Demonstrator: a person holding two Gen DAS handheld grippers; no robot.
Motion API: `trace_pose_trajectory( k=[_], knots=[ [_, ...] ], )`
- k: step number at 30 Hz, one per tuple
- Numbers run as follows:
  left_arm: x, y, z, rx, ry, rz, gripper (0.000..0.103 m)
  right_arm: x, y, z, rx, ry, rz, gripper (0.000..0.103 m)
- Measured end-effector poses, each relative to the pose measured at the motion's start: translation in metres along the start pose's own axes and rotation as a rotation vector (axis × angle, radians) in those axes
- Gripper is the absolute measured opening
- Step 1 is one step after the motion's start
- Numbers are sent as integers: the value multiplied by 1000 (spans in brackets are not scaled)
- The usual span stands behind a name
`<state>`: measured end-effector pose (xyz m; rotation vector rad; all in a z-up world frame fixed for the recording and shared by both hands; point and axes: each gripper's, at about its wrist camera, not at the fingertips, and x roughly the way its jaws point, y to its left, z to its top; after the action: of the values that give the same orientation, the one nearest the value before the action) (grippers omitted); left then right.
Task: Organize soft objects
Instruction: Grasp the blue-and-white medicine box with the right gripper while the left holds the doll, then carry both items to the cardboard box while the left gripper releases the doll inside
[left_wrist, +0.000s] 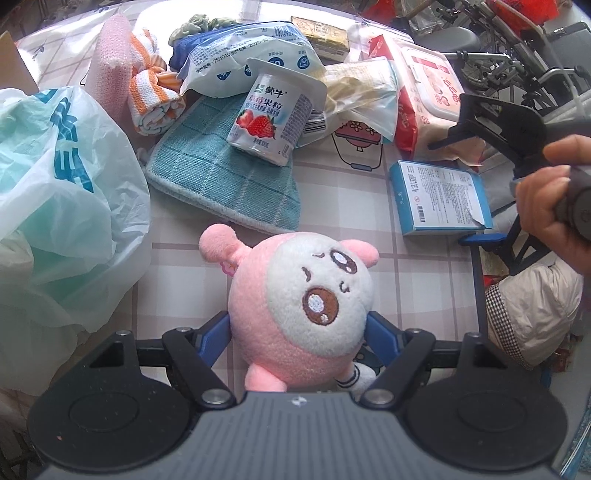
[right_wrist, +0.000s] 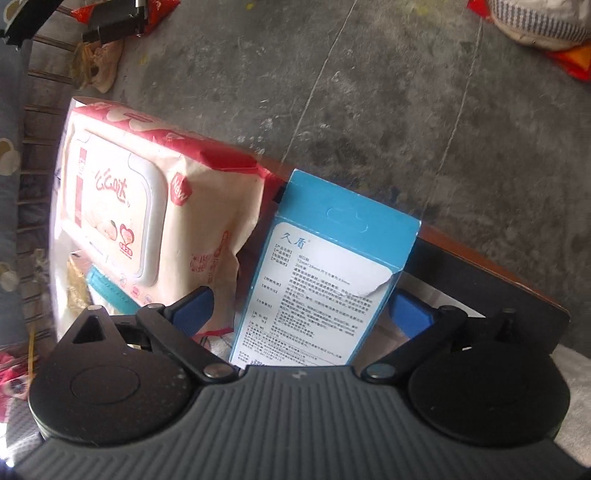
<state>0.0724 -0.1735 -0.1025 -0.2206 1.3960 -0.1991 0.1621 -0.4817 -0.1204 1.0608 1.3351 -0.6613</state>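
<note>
Checked tablecloth (left_wrist: 369, 192) is crowded. Left gripper (left_wrist: 299, 332), clamped on the pink plush (left_wrist: 295, 306), is to be carried gently; right gripper (right_wrist: 299, 306) is spread apart around the blue box (right_wrist: 325, 266), untouching.

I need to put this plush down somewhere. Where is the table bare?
Bare checked cloth lies between the pink plush, teal cloth and blue box. The far side around the yogurt cup is crowded; the plastic bag fills one side.

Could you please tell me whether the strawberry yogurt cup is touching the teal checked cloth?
Touching. The left wrist view shows the white strawberry yogurt cup lying tilted with its lower end resting on the teal checked cloth, no gap between them.
</note>
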Motion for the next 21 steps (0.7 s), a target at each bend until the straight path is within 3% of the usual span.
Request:
trace_pose_trajectory(
  k=[4, 7, 8, 14, 17, 21],
  knots=[
    [-1, 4, 0, -2, -8, 2, 79, 4, 10, -8, -45, -52, -67, 101],
    [-1, 7, 0, -10, -9, -1, 79, 2, 14, -11, -115, -75, -75, 94],
    [-1, 7, 0, -9, -10, -1, 79, 1, 16, -13, -147, -73, -92, 89],
    [-3, 7, 2, 26, -17, 17, 79, -2, 9, -14, -284, -55, -102, 89],
    [-3, 7, 3, 51, -17, 19, 79, -1, 16, -20, -508, 10, -110, 89],
    [-2, 7, 3, 71, -12, 18, 79, 7, 27, -42, -928, 133, -155, 88]
  ],
)
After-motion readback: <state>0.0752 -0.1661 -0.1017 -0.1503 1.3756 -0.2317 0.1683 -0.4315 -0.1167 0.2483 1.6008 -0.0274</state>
